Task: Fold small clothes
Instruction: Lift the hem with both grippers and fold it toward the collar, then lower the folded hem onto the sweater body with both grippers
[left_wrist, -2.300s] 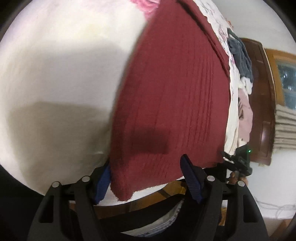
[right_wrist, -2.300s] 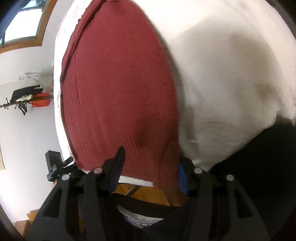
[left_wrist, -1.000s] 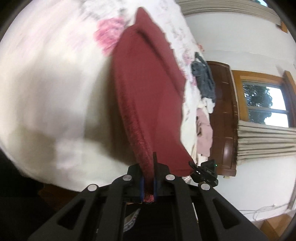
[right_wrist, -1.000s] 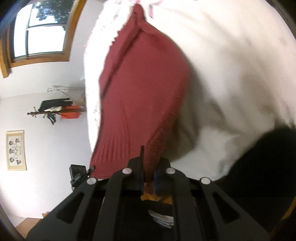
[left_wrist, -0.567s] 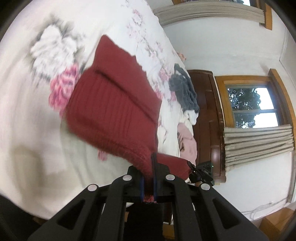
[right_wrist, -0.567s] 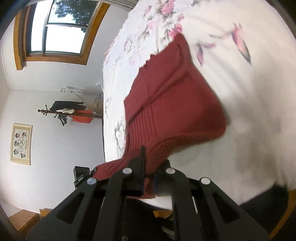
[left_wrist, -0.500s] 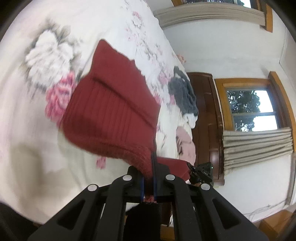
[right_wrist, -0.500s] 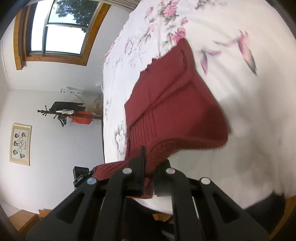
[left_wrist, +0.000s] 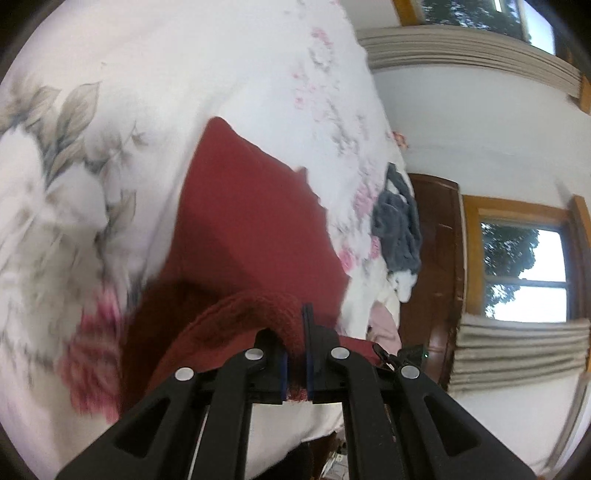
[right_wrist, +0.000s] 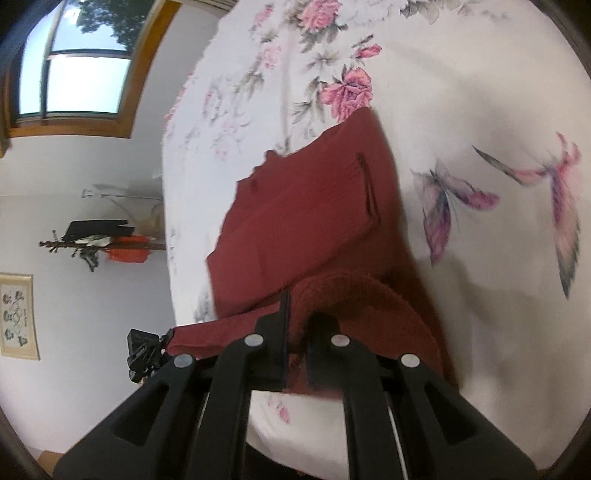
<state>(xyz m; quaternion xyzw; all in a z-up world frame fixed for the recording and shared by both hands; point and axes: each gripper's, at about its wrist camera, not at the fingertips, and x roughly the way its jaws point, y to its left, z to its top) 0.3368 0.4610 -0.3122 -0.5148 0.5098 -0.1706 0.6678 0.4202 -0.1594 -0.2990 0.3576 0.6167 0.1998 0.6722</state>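
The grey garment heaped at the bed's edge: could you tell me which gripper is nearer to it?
Right. The grey garment lies beyond the right gripper as the left gripper sees it; both clamp the red sweater.

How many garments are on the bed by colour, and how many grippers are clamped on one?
Dark red garment: 1, clamped by both the left gripper and right gripper
Grey garment: 1
Pale pink garment: 1
Grippers clamped: 2
Total garments: 3, all on the floral bed cover.
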